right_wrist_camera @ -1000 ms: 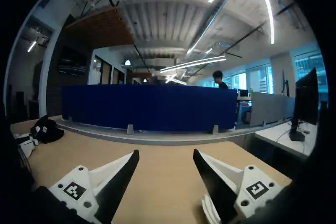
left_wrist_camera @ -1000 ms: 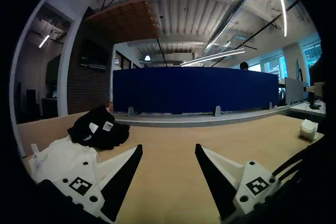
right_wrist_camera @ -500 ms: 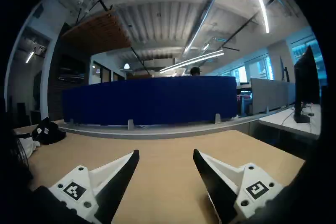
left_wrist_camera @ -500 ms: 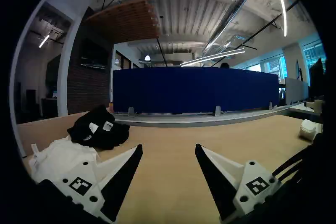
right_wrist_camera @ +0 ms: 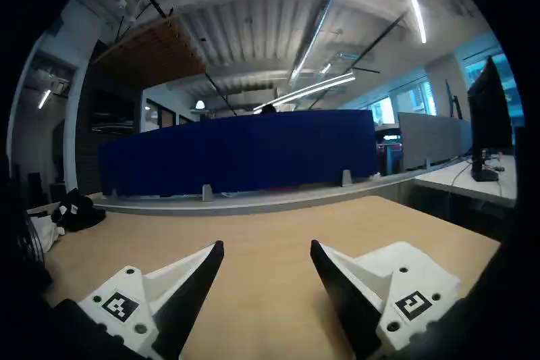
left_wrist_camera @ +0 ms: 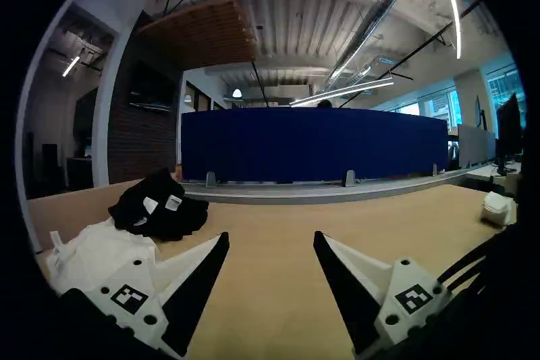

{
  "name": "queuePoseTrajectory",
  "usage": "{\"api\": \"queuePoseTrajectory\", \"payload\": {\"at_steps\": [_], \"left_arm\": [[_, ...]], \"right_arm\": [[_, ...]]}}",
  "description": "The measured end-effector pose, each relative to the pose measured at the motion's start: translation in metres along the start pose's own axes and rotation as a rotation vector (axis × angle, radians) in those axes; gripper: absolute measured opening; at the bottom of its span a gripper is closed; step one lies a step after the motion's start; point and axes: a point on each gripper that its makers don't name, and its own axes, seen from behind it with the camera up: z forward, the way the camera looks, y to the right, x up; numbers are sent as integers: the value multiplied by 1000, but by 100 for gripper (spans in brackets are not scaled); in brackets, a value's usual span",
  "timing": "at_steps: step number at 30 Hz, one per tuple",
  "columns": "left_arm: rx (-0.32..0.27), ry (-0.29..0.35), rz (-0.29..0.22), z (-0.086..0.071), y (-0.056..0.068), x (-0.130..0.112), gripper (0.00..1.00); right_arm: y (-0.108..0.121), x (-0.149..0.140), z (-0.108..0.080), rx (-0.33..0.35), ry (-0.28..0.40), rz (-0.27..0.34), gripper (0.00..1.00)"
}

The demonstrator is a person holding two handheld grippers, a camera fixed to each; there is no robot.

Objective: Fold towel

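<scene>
My left gripper (left_wrist_camera: 270, 235) hovers open just above the wooden table (left_wrist_camera: 270, 292), nothing between its fingers. A crumpled white towel (left_wrist_camera: 94, 255) lies by its left finger, with a black cloth pile (left_wrist_camera: 158, 208) behind it. A small folded white towel (left_wrist_camera: 498, 208) sits at the table's far right. My right gripper (right_wrist_camera: 266, 245) is open and empty over the same table (right_wrist_camera: 263, 292). A white shape (right_wrist_camera: 412, 259) lies close behind its right finger; I cannot tell it apart from the finger. The black cloth pile (right_wrist_camera: 77, 211) and white towel (right_wrist_camera: 44, 232) lie far left.
A blue partition (left_wrist_camera: 310, 144) on a grey rail closes the table's far side. A neighbouring desk with a dark monitor (right_wrist_camera: 489, 123) stands to the right, past the table's edge. Bare tabletop stretches ahead of both grippers.
The right gripper has swung and tilted, so the partition now slants in its view and the white shape shows behind its right finger. The left gripper has stayed still.
</scene>
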Motion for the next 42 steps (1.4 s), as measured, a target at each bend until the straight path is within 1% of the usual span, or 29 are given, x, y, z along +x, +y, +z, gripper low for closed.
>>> {"api": "queuePoseTrajectory", "payload": {"at_steps": [6,12,18,27,42], "left_arm": [[0,0,0,0,0,1,93],[0,0,0,0,0,0,93],[0,0,0,0,0,0,93],[0,0,0,-1,0,0,93],[0,0,0,0,0,0,93]], "right_arm": [[0,-6,-1,6,5,-24,99],[-2,-5,-1,9,20,-40,99],[-3,-5,-2,12,24,-53,100],[-6,-11,-3,8,25,-90,99],[-5,-14,0,8,24,-92,100]]}}
